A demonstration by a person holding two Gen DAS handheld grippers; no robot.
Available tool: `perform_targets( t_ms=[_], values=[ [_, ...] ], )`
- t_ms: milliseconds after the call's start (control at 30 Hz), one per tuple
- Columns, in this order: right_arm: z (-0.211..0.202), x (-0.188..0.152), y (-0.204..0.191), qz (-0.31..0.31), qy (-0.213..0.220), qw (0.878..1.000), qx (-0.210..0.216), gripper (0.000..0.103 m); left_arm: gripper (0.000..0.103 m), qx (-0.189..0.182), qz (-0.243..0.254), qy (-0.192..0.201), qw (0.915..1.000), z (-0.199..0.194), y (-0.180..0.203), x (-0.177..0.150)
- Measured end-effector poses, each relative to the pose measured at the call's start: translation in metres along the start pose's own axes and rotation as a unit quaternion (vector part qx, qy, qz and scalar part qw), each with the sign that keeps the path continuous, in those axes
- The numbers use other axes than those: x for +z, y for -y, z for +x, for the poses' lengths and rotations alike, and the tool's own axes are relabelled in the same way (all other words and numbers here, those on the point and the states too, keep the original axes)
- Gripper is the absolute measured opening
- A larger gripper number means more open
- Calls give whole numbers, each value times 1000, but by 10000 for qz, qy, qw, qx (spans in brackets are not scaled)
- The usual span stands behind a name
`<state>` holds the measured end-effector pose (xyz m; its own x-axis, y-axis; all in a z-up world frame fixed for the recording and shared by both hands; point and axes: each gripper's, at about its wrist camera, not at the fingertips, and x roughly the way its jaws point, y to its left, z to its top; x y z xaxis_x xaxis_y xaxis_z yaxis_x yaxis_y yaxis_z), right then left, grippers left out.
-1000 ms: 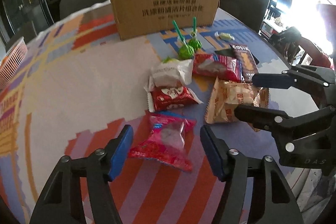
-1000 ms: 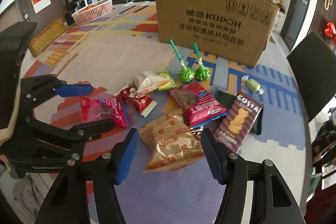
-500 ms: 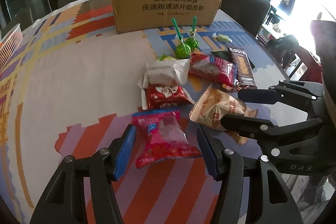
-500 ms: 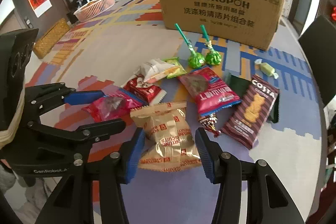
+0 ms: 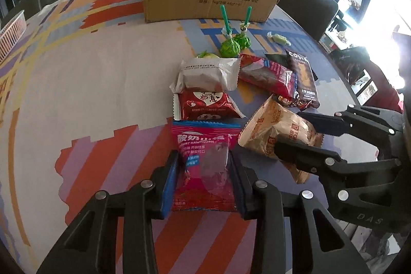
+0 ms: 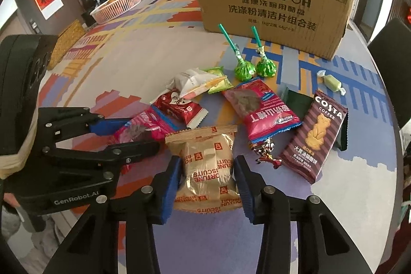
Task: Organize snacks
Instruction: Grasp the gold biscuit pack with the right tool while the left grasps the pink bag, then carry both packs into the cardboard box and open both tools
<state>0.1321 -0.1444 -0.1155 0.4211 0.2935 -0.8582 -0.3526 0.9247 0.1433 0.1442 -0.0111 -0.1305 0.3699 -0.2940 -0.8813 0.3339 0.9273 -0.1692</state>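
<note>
A pink hawthorn snack packet (image 5: 203, 143) lies on the patterned tablecloth (image 5: 102, 84), and my left gripper (image 5: 203, 158) is closing on it, blue pads against both sides. My right gripper (image 6: 207, 163) is closing on a gold fortune-biscuit packet (image 6: 205, 145), its pads touching the packet's sides. The two grippers work side by side: the right gripper (image 5: 290, 131) shows at the right of the left wrist view, the left gripper (image 6: 140, 134) at the left of the right wrist view. Behind the snack pile stands a brown cardboard box (image 6: 272, 4).
More snacks lie between me and the box: a red heart packet (image 5: 205, 104), a white packet (image 5: 205, 73), two green lollipops (image 6: 254, 68), a red hawthorn packet (image 6: 259, 109), a Costa biscuit pack (image 6: 316, 140), a wrapped green candy (image 6: 331, 82). A pink basket (image 6: 118, 4) sits far left.
Both grippers have come down over their packets and narrowed. The left pads now sit against the pink packet, the right pads against the gold one; a second ago both stood wide.
</note>
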Motion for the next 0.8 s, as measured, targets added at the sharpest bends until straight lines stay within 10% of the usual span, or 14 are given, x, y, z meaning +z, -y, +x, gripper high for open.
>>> perform_targets(
  t_ms=[800],
  values=[
    [-76, 27, 17, 376, 1338, 9896, -366, 39, 37, 272, -190, 1480, 9884, -87, 23, 55]
  ],
)
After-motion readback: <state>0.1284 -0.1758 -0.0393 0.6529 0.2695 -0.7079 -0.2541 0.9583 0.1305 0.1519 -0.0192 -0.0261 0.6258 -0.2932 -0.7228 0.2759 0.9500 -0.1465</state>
